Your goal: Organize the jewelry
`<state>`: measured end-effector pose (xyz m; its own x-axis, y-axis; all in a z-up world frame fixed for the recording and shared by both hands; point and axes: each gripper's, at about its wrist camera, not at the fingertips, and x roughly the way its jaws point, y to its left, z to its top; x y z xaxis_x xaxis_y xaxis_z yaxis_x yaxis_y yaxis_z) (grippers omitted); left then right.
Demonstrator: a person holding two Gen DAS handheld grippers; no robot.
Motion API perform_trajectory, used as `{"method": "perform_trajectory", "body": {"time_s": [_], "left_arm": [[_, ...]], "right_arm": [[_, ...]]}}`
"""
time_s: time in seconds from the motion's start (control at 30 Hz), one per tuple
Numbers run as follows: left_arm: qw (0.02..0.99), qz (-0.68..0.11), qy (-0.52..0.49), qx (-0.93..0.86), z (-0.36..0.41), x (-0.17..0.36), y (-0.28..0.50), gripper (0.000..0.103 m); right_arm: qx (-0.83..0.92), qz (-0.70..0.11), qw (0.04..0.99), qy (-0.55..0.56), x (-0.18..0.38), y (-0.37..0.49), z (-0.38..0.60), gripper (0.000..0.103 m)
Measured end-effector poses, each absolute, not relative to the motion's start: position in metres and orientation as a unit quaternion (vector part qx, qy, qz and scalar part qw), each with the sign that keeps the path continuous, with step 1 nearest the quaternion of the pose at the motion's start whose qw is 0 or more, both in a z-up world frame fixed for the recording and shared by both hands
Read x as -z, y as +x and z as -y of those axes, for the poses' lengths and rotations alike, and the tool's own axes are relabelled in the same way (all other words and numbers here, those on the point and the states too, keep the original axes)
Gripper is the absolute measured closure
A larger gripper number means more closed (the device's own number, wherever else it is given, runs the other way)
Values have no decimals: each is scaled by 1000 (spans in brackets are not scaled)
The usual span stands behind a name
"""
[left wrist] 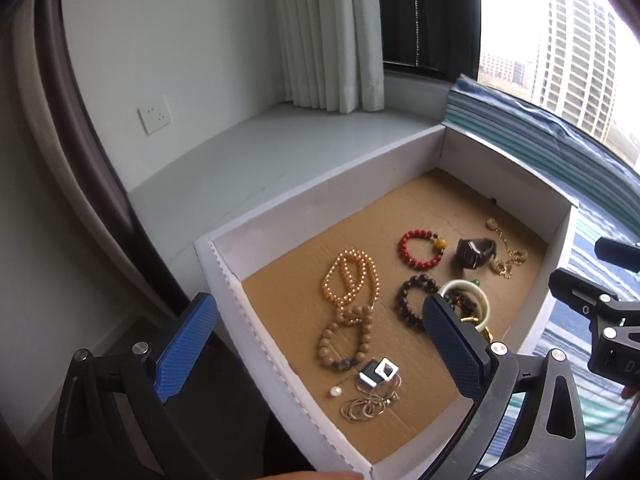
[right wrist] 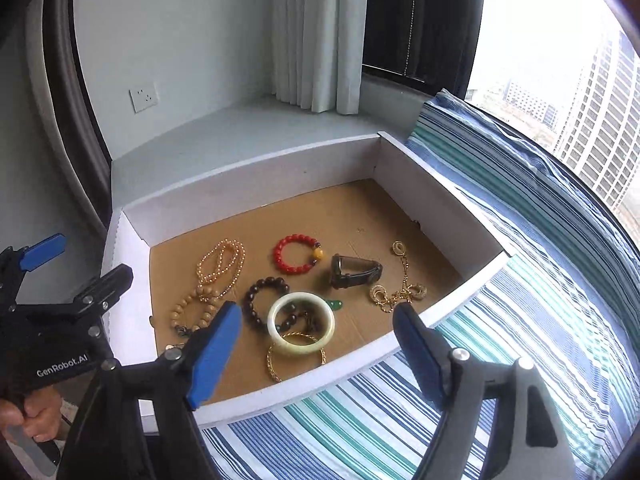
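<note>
A white cardboard box point(left wrist: 280, 216) point(right wrist: 248, 184) with a brown floor holds jewelry: a red bead bracelet point(left wrist: 420, 249) point(right wrist: 298, 254), an orange pearl strand point(left wrist: 350, 278) point(right wrist: 222, 262), a tan wooden bead bracelet point(left wrist: 346, 338) point(right wrist: 192, 312), a dark bead bracelet point(left wrist: 416, 298) point(right wrist: 260, 296), a pale jade bangle point(right wrist: 301, 323) point(left wrist: 466, 292), a watch point(left wrist: 476, 253) point(right wrist: 354, 271), a gold chain point(right wrist: 400, 288) point(left wrist: 508, 256), and a thin chain with a square pendant point(left wrist: 374, 388). My left gripper point(left wrist: 316, 356) is open above the box's near left corner. My right gripper point(right wrist: 320, 356) is open above the box's near edge. Both are empty.
The box rests on a blue, green and white striped bedcover point(right wrist: 500, 340) beside a grey window ledge point(left wrist: 280, 148). White curtains point(left wrist: 328, 32) hang behind. A wall socket point(left wrist: 154, 114) is on the left wall. A window point(right wrist: 560, 60) is at right.
</note>
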<state>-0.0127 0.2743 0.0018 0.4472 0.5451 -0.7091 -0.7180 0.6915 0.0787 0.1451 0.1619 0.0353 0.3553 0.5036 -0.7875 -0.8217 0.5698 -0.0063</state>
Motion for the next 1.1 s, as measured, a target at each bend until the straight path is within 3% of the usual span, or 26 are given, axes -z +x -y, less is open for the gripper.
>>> {"method": "perform_trajectory", "body": {"time_s": [1.1], "left_arm": [[842, -382, -156, -347, -279, 5, -16, 1]], "right_arm": [[-384, -389, 811, -209, -41, 126, -168, 23]]}}
